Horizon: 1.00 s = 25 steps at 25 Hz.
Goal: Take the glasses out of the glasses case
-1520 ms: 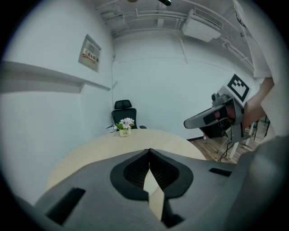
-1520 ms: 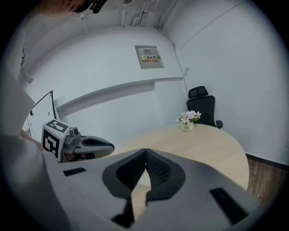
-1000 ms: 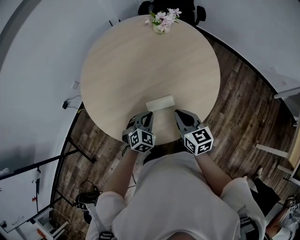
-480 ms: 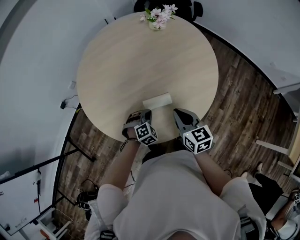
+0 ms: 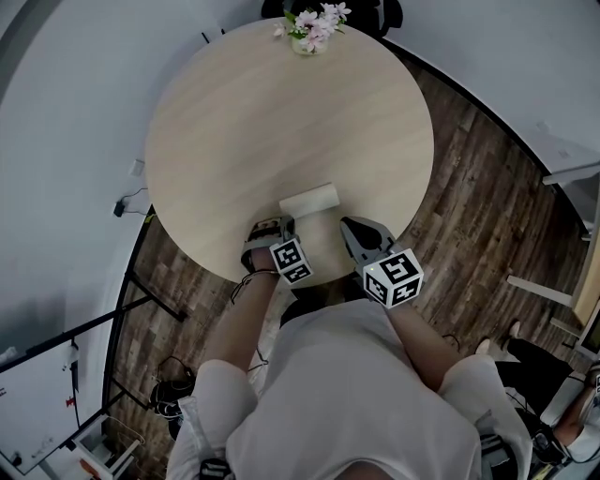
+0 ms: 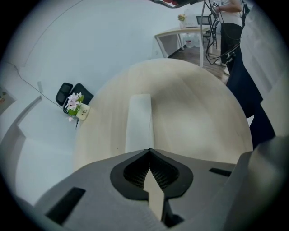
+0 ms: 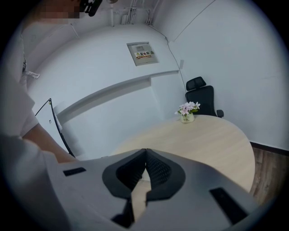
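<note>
A closed white glasses case (image 5: pixel 308 200) lies on the round wooden table (image 5: pixel 244 112), near its front edge. In the left gripper view the case (image 6: pixel 139 121) lies lengthwise just beyond the jaw tips. My left gripper (image 5: pixel 270 228) is tilted steeply down at the table's near edge, left of the case and apart from it; its jaws (image 6: pixel 149 150) meet with nothing between them. My right gripper (image 5: pixel 348 224) hovers at the case's right front, also shut and empty (image 7: pixel 145 150). No glasses are visible.
A small vase of pink flowers (image 5: pixel 308 28) stands at the far edge of the table, with a black chair (image 7: pixel 201 97) behind it. White walls curve around the left side. A person in dark trousers (image 6: pixel 235 40) stands beyond the table near a desk.
My left gripper has sunk toward the table edge and rolled, so its marker cube now faces differently. The right gripper and the case have stayed put.
</note>
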Tool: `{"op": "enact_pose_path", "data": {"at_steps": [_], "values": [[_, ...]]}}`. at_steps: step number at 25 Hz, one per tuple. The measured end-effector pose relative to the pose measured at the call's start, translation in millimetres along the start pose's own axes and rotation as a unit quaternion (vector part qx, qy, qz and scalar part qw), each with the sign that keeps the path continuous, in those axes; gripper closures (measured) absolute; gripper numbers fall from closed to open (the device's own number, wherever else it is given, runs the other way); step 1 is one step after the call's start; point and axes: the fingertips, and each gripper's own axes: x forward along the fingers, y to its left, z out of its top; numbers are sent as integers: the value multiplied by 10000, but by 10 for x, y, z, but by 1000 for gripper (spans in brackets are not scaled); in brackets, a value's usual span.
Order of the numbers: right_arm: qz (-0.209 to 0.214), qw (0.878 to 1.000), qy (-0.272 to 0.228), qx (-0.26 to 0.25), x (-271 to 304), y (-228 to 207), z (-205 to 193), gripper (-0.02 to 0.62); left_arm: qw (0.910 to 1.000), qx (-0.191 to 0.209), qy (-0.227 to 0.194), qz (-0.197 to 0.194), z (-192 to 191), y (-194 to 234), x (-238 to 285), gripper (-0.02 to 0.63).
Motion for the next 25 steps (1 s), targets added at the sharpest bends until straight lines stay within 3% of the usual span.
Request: {"op": "enact_pose_path", "data": {"at_steps": [19, 25], "values": [[13, 9999, 164, 5, 117, -40, -50, 583, 9998, 47, 192, 33, -91, -57, 125, 600], [35, 9968, 402, -697, 153, -33, -105, 583, 9998, 10, 200, -25, -83, -63, 126, 598]]}}
